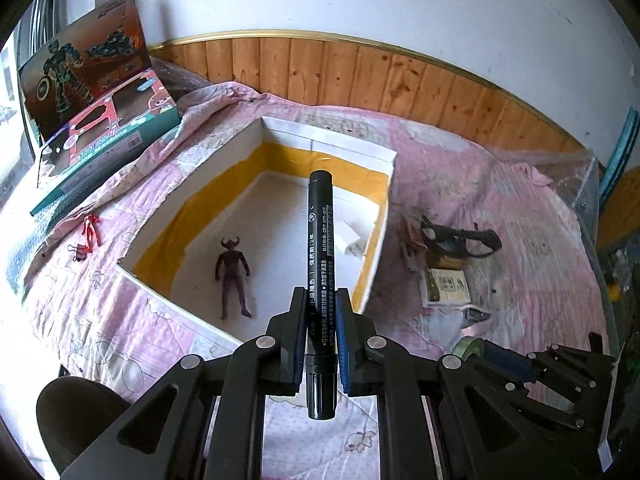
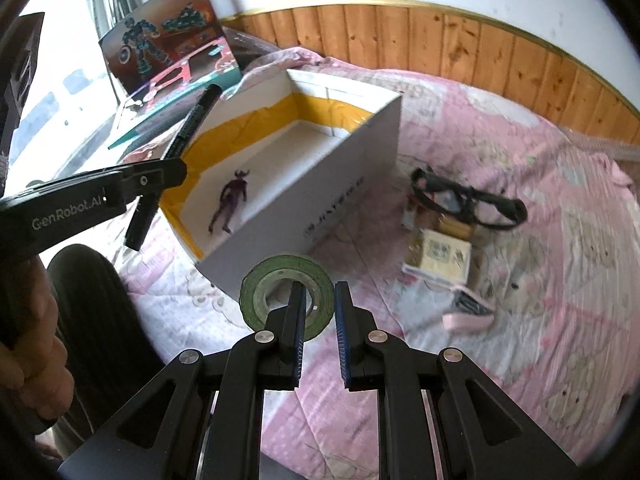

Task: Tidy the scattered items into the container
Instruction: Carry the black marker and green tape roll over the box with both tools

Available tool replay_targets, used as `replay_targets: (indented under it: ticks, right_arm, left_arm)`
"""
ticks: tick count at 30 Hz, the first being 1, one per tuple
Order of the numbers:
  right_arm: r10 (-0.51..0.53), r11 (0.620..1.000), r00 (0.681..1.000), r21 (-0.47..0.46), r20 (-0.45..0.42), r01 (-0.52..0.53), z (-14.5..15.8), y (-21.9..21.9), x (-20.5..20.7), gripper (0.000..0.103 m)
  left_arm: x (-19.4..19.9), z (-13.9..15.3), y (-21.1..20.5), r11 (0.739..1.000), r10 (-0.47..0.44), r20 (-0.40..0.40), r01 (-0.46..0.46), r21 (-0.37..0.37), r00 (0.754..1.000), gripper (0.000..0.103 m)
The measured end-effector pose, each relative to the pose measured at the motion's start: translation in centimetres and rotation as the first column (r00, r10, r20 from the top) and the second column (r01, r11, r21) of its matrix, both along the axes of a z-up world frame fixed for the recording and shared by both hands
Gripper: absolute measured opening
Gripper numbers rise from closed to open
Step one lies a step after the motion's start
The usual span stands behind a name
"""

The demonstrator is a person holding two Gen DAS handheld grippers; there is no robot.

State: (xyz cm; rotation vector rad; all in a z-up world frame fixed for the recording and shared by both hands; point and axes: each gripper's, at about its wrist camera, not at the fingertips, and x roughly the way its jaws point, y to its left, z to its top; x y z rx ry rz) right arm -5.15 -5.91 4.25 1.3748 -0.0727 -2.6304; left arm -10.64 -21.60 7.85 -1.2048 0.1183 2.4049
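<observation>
Black plastic jaws of the left gripper [image 1: 323, 312] clamp a black marker [image 1: 320, 264] along its barrel, its printed label too small to read, above the near edge of the white box [image 1: 352, 146] with yellow lining. The right gripper [image 2: 320, 300] pinches the rim of a green tape roll [image 2: 256, 292] just before the box wall. "GenRobot.AI" reads on the left gripper's side, seen only from the right wrist. A dark horned figurine [image 1: 234, 276] lies inside the box. Glasses [image 2: 468, 200], a small printed packet [image 2: 444, 258] and a pink item [image 2: 468, 316] lie on the pink bedspread [image 2: 540, 280]. Only the left wrist shows a red figure [image 1: 91, 230].
</observation>
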Motion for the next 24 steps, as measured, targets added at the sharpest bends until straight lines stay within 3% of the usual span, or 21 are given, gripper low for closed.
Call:
replay_targets:
  ticks: [24]
  right_arm:
    - [0.099, 0.993, 0.994, 0.073, -0.041, -0.096, 3.4, -6.6, -8.3, 0.015]
  left_arm:
    - [-6.5, -1.3, -3.2, 0.997, 0.049, 0.052, -0.052, 0.057, 0.997, 0.014]
